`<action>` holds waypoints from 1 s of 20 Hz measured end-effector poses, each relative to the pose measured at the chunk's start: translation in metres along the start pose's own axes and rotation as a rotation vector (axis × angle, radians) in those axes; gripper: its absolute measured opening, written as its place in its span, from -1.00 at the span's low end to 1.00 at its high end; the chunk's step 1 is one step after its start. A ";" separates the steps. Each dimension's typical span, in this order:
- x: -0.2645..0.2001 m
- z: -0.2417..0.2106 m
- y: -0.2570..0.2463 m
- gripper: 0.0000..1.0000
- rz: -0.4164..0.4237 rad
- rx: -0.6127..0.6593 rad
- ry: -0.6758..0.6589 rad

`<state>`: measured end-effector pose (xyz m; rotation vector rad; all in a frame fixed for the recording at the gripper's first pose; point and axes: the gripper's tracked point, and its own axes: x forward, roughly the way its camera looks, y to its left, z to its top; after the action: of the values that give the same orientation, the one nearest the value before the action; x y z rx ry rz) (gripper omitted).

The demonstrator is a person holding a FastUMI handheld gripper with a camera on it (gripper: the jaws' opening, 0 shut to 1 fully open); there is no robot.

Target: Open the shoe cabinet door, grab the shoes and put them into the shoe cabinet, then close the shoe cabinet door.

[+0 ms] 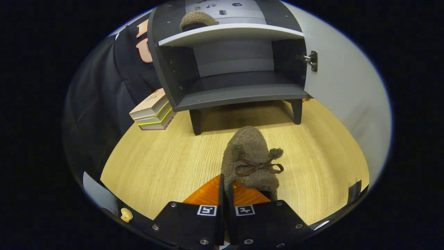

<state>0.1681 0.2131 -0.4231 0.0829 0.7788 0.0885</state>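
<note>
Wood floor | cabinet open — gripper pinching shoe

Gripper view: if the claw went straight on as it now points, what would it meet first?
The claw is shut on the brown shoe. Straight ahead, probably the shoe cabinet, its lower shelf or base; depth is unclear.

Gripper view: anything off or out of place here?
Nothing damaged or spilled. The gripper is shut on the brown shoe, held above the floor. The cabinet door stands open, the other shoe already on the upper shelf. Books are stacked beside the cabinet.
</note>
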 end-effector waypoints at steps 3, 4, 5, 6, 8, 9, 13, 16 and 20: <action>-0.021 0.019 -0.002 -0.89 -0.006 0.007 -0.039; -0.026 0.023 -0.003 -0.89 -0.007 0.012 -0.050; -0.031 0.027 -0.004 -0.89 -0.007 0.017 -0.061; -0.037 0.033 -0.006 -0.89 -0.010 0.020 -0.071; -0.048 0.046 -0.009 -0.90 -0.016 0.022 -0.090; -0.054 0.053 -0.010 -0.89 -0.018 0.022 -0.102; -0.076 0.094 -0.013 -0.90 -0.020 0.005 -0.165; -0.091 0.134 -0.013 -0.90 -0.015 -0.008 -0.222; -0.103 0.177 -0.013 -0.89 -0.012 -0.035 -0.275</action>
<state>0.2202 0.1812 -0.2270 0.0553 0.5024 0.0771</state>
